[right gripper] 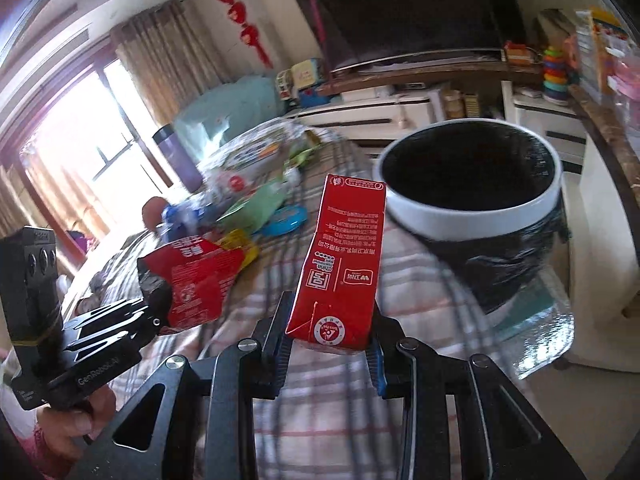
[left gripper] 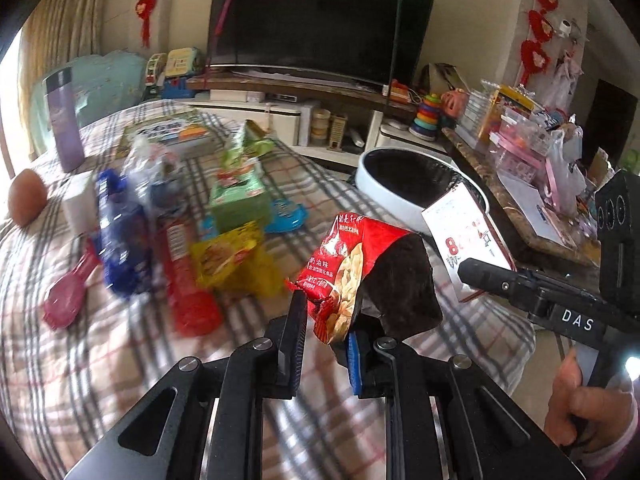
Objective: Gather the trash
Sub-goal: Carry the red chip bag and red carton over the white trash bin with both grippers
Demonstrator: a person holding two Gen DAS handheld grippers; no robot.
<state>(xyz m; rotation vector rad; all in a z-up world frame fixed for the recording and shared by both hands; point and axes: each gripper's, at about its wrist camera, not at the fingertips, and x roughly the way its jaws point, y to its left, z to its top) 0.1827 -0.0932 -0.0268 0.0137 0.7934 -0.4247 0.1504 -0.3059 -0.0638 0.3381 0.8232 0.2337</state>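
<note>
Left tongs [left gripper: 326,334] clamped on the lower end of a torn red snack bag [left gripper: 360,276], held clear above the plaid-covered tabletop [left gripper: 100,360]; bag's dark inner foil flapping open on the right side. Right tongs [right gripper: 330,350] clamped on the base of a red milk carton [right gripper: 340,260], carton upright and tilted slightly, its top edge just short of the near rim of the white trash bin [right gripper: 472,216]. Bin lined with a black bag, mouth wide and unobstructed, standing off the far right edge of the tabletop beside the marble counter [left gripper: 504,200].

In the left wrist view: bare plaid cloth in front of and beneath the tongs, then a blurred row of litter farther left, namely a yellow wrapper [left gripper: 236,260], a red tube-shaped pack [left gripper: 184,276], a blue packet [left gripper: 120,232], a green carton [left gripper: 236,200]. Pink brush [left gripper: 66,300] near the left edge, an egg [left gripper: 26,196] farther back, a purple flask [left gripper: 64,120] upright at the far left. Carton in the right tongs visible there only partly, between bin and bag. Television [left gripper: 320,16] on the stand behind.
</note>
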